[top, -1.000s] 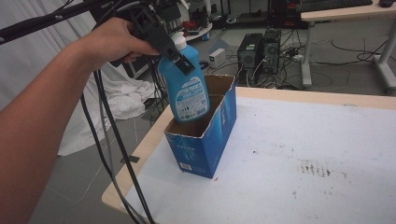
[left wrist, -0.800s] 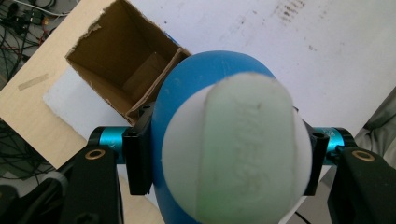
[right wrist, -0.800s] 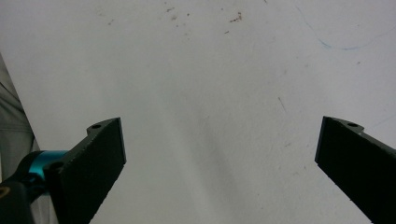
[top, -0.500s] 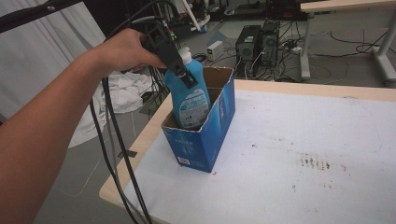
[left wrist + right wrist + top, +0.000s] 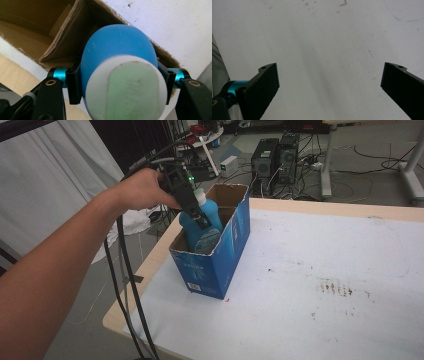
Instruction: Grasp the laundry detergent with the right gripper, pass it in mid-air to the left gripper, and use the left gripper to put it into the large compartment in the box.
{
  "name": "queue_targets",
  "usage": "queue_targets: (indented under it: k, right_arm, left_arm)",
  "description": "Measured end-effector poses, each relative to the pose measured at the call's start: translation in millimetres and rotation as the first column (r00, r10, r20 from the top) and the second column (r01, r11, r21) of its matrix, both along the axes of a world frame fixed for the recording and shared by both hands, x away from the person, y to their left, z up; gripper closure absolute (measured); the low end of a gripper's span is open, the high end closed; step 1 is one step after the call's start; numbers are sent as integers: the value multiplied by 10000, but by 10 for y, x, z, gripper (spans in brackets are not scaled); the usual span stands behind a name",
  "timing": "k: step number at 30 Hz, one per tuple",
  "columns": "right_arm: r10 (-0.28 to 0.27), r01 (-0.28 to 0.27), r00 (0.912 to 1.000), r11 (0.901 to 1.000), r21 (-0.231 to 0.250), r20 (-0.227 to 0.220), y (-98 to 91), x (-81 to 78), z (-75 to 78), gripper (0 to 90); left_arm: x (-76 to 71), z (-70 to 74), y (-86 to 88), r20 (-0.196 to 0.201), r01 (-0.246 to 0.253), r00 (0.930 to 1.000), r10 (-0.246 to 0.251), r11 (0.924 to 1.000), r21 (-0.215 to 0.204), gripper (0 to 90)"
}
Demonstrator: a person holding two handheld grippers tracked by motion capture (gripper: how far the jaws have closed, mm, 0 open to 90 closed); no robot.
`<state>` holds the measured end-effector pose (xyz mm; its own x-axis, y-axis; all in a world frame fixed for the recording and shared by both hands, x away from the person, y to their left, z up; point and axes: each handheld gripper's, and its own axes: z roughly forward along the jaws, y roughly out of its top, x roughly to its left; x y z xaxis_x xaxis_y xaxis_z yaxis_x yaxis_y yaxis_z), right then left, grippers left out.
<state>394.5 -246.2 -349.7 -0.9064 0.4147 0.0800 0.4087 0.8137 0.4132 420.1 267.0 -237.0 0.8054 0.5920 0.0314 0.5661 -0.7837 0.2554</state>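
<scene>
A blue bottle (image 5: 202,222) with a white cap stands partly inside an open blue cardboard box (image 5: 220,255) at the table's left edge. My left gripper (image 5: 192,210) is shut on the bottle's neck, held by a hand reaching in from the left. In the left gripper view the bottle (image 5: 117,50) is seen from above, its pale green cap top close to the camera, with the box's brown inside (image 5: 37,30) below it. My right gripper (image 5: 329,85) hangs open over the white table surface (image 5: 324,37), nothing between its jaws.
The white table top (image 5: 325,270) has dark smudges to the right of the box. Black cables (image 5: 125,280) trail from the left gripper down past the table's left edge. Computer towers (image 5: 275,152) and a white cloth (image 5: 50,180) lie on the floor beyond.
The left gripper has lowered the blue bottle deeper into the box; its body now sits mostly below the rim.
</scene>
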Motion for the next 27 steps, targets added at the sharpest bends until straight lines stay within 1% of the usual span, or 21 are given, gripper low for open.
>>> queue_targets:
  k: [4, 8, 12, 15, 18, 21, 25, 27]
  right_arm:
    - [-61, 60, 10000, 10000, -72, -50, -3, -11, -18, 9]
    - [-78, 78, 10000, 10000, 0, 23, -19, -16, -9, 9]
    - [-87, 87, 10000, 10000, -12, -1, -25, -21, -22, 9]
    - [-142, 142, 9999, 9999, -48, -28, -24, -26, -26, 9]
    - [-63, 63, 10000, 10000, -19, -14, -17, -25, -29, 9]
    - [-78, 78, 10000, 10000, -18, -13, -11, -28, -37, 9]
    - [-82, 82, 10000, 10000, -6, -20, -13, -33, -45, 9]
    - [-90, 90, 10000, 10000, 15, -7, -15, -35, -47, 9]
  left_arm:
    - [15, -126, -20, -162, 114, 9998, -111, 9998, 141, 380]
    - [23, -233, -30, -280, 128, 9995, -120, 9995, 300, 380]
    - [23, -330, -43, -469, 219, 9987, -199, 9988, 431, 380]
    - [24, -370, -59, -529, 280, 9983, -253, 9983, 509, 380]
    - [34, -406, -73, -650, 382, 9973, -338, 9970, 668, 380]
    - [41, -420, -76, -644, 349, 9974, -309, 9975, 610, 380]
    - [52, -425, -76, -679, 360, 9972, -316, 9973, 642, 379]
    - [59, -430, -75, -689, 285, 9973, -243, 9978, 602, 378]
